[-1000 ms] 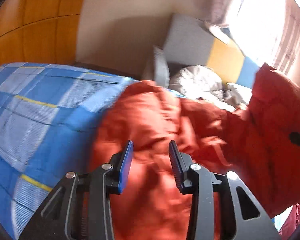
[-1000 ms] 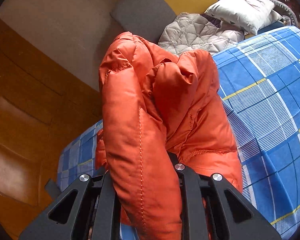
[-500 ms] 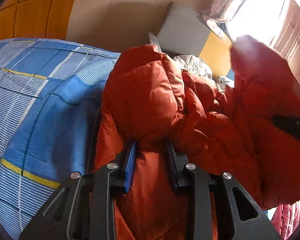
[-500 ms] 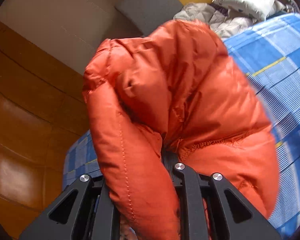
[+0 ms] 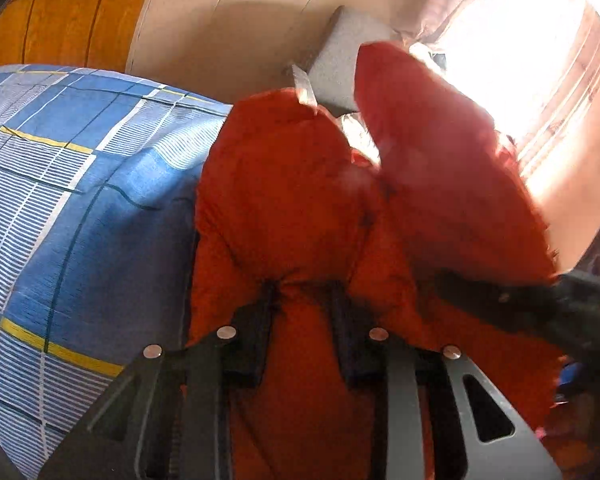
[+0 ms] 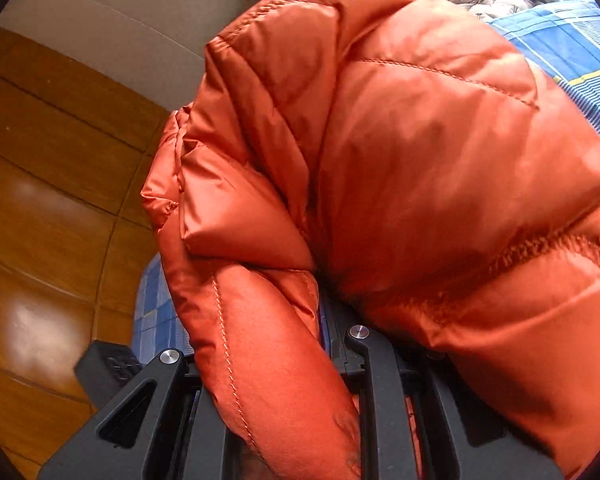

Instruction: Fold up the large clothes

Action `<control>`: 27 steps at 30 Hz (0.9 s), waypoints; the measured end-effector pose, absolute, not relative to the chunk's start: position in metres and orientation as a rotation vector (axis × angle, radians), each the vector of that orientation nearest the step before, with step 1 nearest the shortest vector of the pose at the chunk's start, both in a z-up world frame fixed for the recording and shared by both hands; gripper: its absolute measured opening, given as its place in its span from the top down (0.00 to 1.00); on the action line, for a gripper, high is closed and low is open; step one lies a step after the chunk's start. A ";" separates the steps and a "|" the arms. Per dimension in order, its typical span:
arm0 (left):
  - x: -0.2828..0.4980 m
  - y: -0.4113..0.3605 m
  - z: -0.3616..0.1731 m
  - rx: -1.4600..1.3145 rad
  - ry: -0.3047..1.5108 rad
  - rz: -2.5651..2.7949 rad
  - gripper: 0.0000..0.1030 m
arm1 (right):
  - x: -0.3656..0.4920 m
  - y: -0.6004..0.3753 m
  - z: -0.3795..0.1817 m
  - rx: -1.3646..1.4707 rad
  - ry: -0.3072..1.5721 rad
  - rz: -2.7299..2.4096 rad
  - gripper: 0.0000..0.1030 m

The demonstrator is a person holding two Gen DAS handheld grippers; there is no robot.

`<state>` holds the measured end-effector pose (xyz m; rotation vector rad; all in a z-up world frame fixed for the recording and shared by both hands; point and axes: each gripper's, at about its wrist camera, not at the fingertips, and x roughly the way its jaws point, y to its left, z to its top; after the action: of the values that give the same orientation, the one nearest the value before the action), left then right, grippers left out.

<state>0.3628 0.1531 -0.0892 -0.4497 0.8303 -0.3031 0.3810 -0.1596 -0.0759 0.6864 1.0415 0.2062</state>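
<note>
Left wrist view: the left gripper, whose jaws have just been closing, pinches a fold of the orange quilted puffer jacket at the edge of the blue checked bedsheet, bare cloth leftward; the right gripper is blurred, its tips buried. Right wrist view: narrow jaws clamp the glossy, stitched jacket, which hides the fingertips and most of the bed.

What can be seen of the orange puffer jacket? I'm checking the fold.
The orange puffer jacket is glossy quilted fabric with stitched seams, bunched in thick puffy folds, not flat. It lies partly on the blue checked bedsheet. The left tool has just closed on a fold; the right tool clamps another raised bunch.
</note>
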 end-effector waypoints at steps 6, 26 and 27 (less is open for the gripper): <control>0.353 0.169 -0.066 -0.537 0.763 -0.371 0.70 | 0.387 -0.182 -0.082 0.684 1.034 0.215 0.86; 0.354 0.144 -0.025 -0.481 0.754 -0.569 0.42 | 0.366 -0.127 -0.074 0.519 0.981 0.167 0.86; 0.356 0.142 -0.026 -0.468 0.760 -0.559 0.42 | 0.365 -0.124 -0.073 0.486 0.979 0.167 0.86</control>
<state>0.3559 0.1415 -0.0259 -0.4675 0.7598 -0.5590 0.3646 -0.1235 -0.0733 0.4864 0.9787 0.1672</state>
